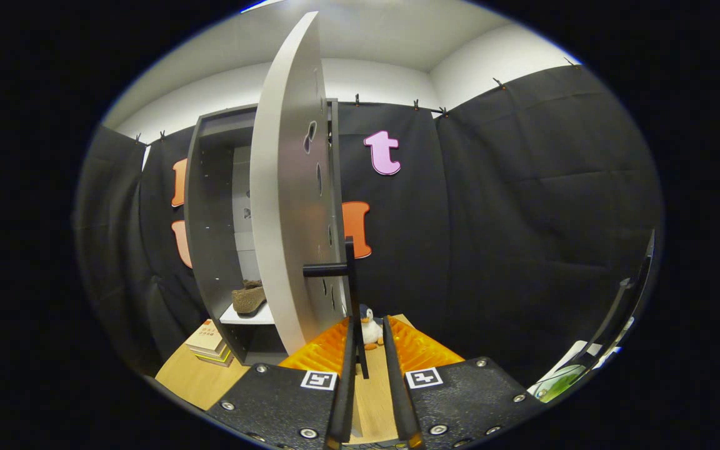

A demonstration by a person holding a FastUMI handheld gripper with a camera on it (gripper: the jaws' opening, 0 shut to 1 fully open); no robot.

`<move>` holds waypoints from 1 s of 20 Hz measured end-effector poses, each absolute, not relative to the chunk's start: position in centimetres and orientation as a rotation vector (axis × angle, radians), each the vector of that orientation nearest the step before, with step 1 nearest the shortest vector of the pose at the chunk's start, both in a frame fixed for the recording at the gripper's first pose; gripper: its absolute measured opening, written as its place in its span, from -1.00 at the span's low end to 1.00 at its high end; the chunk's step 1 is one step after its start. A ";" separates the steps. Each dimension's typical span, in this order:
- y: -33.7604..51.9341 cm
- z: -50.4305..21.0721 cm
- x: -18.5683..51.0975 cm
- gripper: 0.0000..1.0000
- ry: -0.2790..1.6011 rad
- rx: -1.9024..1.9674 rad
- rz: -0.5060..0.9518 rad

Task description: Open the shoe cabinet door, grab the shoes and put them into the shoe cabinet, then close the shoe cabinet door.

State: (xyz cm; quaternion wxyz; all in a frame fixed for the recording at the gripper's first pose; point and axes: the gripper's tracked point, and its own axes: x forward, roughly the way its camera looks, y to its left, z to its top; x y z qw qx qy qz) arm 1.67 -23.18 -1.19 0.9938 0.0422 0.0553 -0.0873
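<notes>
The shoe cabinet (210, 206) looks like smooth, matt laminated board, its door (285, 206) a paler matt panel with a dull dark bar handle (341, 270). At ten o'clock from the gripper (369, 350), whose ribbed, faintly glossy plastic fingers stand slightly apart, a shoe (249, 299) looks rough and suede-like. The tabletop (194, 378) is smooth light wood, a fuzzy plush penguin (369, 328) sits at twelve o'clock, and paper-covered books (209, 342) lie at nine.

The gripper (369, 340) reaches toward the cabinet door (288, 206), which stands swung open, edge-on. Its fingers sit close together with the door's dark handle (349, 281) running down between them; whether both press on it cannot be told. Inside the shoe cabinet (210, 206), a brown shoe (249, 298) rests on a white shelf (247, 315). A small penguin toy (369, 328) stands just beyond the fingertips, and stacked books (210, 344) lie beside the cabinet's base.
</notes>
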 end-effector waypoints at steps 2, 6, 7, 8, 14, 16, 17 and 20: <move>-23.3 -1.2 1.7 -0.47 0.111 0.073 -0.165; -24.3 -0.8 1.2 -0.47 0.116 0.050 -0.179; -24.5 -0.7 1.0 -0.47 0.113 0.036 -0.189; -24.7 -0.6 0.7 -0.47 0.111 0.016 -0.201; -25.5 0.1 -0.3 -0.47 0.117 -0.045 -0.279; -25.2 0.4 -0.3 -0.47 0.111 -0.021 -0.270; -25.4 0.5 -0.3 -0.47 0.106 -0.013 -0.265; -25.2 0.5 -0.5 -0.47 0.103 -0.025 -0.251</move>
